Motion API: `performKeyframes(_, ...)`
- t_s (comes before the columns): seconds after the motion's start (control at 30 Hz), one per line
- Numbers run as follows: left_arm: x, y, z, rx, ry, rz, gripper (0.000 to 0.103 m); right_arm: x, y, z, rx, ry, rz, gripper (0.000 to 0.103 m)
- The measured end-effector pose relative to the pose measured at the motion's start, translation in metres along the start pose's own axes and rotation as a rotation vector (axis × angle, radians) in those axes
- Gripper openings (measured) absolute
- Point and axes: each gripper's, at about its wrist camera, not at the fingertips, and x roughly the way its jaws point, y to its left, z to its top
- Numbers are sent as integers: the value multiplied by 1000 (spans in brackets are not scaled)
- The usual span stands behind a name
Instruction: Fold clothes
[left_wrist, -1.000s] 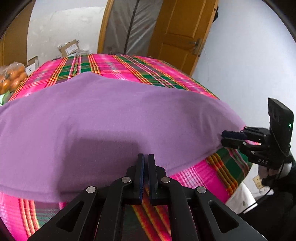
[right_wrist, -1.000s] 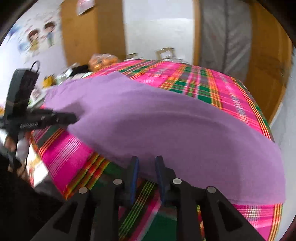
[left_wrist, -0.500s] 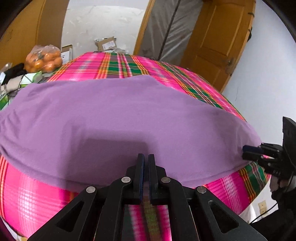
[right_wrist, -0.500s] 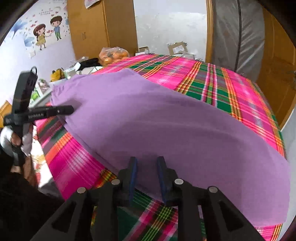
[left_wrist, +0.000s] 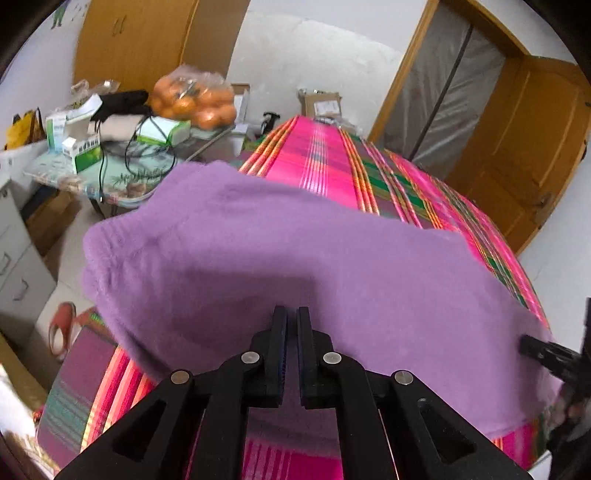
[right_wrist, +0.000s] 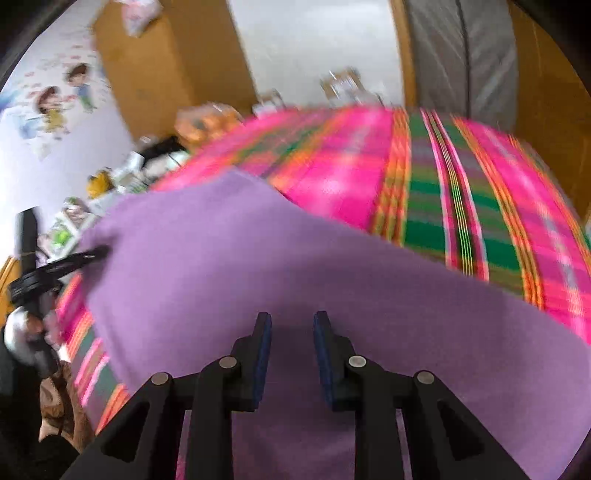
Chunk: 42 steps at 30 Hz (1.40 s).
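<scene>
— On the bed's pink, green and orange plaid cover (left_wrist: 328, 166), what is spread out?

— One soft purple fleece garment (left_wrist: 295, 266), lying flat across the near end of the cover and drooping over its near edge. Its far left corner is folded into thick layers.

— And the left gripper (left_wrist: 291, 317)?

— Black, two-fingered, jaws pressed nearly together at the garment's near hem. Cloth appears to run between the pads, though the blur keeps me from swearing to it.

— The right gripper (right_wrist: 291, 321)?

— Jaws part-way open, with purple fleece bunched in the gap and below. Whether the blue pads (right_wrist: 263, 350) actually pinch it, I cannot tell; that view is smeared.

— Anything beside the bed?

— A cluttered side table (left_wrist: 122, 177) to the left, carrying a clear plastic bag of oranges (left_wrist: 194, 98), green-and-white cartons (left_wrist: 86, 155) and black cables. A wooden door (left_wrist: 524, 147) stands far right.
</scene>
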Motion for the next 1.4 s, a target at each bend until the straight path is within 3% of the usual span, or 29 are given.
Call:
performKeyframes(0.07,-2,-2,3,5,20,5,5,0,2,9,2,-6,6,22)
performKeyframes(0.27,14,-21,52,54,-27,-37,8,17,31,50,-39,-16,56,23)
performKeyframes(0.4,52,-31,75,91,21,-26,9,43,64,85,-78,-23,119,23)
performKeyframes(0.53,78,-25,77,98,68,-21,9,80,85,111,-87,-1,141,23)
performKeyframes(0.63,77,-16,79,85,66,-36,9,115,82,121,-79,35,105,22)
performKeyframes(0.67,75,-12,80,80,59,-28,9,123,77,123,-65,45,91,16)
performKeyframes(0.73,70,-4,82,71,40,-3,9,123,65,127,-14,33,100,15)
performKeyframes(0.9,74,26,93,1,24,53,8,120,63,130,0,20,79,19)
performKeyframes(0.93,74,33,95,-24,19,36,8,123,64,130,-3,27,75,19)
performKeyframes(1.13,51,41,81,-16,-2,53,8,111,59,129,30,19,84,21)
performKeyframes(1.23,32,49,63,-29,-16,54,8,87,69,114,-11,-2,138,22)
performKeyframes(1.4,8,59,38,-41,-39,76,8,64,81,73,-77,40,188,24)
